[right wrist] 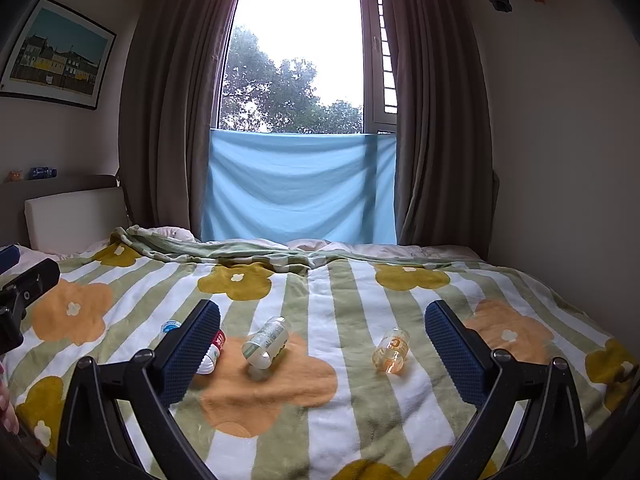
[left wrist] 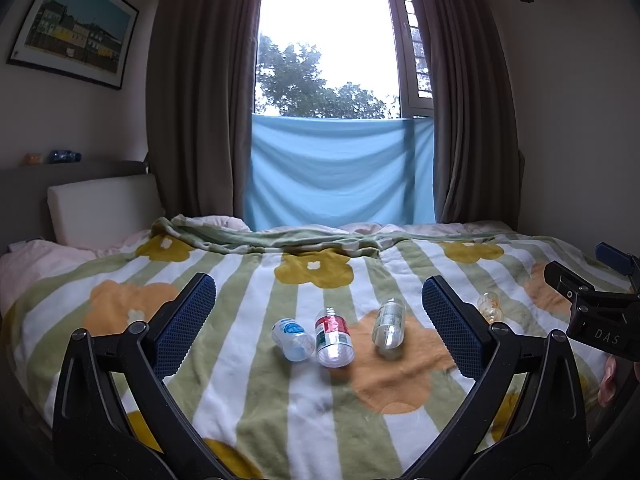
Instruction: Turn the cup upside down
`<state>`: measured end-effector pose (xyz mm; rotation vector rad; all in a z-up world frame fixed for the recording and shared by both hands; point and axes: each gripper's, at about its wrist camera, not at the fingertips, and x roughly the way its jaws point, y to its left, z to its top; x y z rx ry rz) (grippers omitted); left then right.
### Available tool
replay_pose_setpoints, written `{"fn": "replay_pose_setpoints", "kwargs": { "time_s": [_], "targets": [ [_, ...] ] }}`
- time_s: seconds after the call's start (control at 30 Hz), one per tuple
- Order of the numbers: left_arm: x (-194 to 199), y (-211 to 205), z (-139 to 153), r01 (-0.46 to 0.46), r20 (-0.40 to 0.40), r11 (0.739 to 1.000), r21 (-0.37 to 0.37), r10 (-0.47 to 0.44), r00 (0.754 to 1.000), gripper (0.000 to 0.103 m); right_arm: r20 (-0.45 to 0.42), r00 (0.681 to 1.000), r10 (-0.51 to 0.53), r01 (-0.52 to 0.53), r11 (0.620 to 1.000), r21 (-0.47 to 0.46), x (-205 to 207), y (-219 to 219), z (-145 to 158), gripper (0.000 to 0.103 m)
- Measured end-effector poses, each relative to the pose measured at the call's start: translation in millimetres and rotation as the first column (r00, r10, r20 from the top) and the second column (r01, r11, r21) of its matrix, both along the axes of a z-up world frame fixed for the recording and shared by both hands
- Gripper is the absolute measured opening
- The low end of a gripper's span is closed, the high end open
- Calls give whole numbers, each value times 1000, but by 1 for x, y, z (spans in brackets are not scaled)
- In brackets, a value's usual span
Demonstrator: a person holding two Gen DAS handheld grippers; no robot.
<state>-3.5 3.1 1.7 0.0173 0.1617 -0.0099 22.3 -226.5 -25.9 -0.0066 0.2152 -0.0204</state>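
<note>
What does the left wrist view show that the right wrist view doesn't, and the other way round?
Only the left wrist view shows the blue-label cup and red-label cup whole, lying between the open left gripper fingers.

Only the right wrist view shows the orange cup whole; its own finger hides much of the blue and red cups.

Both show the clear green-label cup on its side on the flowered blanket, and the open right gripper.
</note>
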Motion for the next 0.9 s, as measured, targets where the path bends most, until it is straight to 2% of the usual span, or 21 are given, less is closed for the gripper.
{"fn": "replay_pose_setpoints", "kwargs": {
  "time_s": [0.63, 0.8, 0.9],
  "targets": [
    [0, 0, -2, 0, -2, 1000, 0, 0, 1000, 103, -4, 1000, 1, -1, 1000, 0, 0, -1, -1, 103],
    [5, 2, -7, 0, -14, 1000, -1, 0, 1000, 103, -33, 999, -5, 5, 1000, -1, 11, -3, -7, 103],
    [11, 4, -11, -2, -32, 1000, 1, 2, 1000, 103, -80, 997, -3, 4, 1000, 22, 32, -16, -8, 103]
  ]
}}
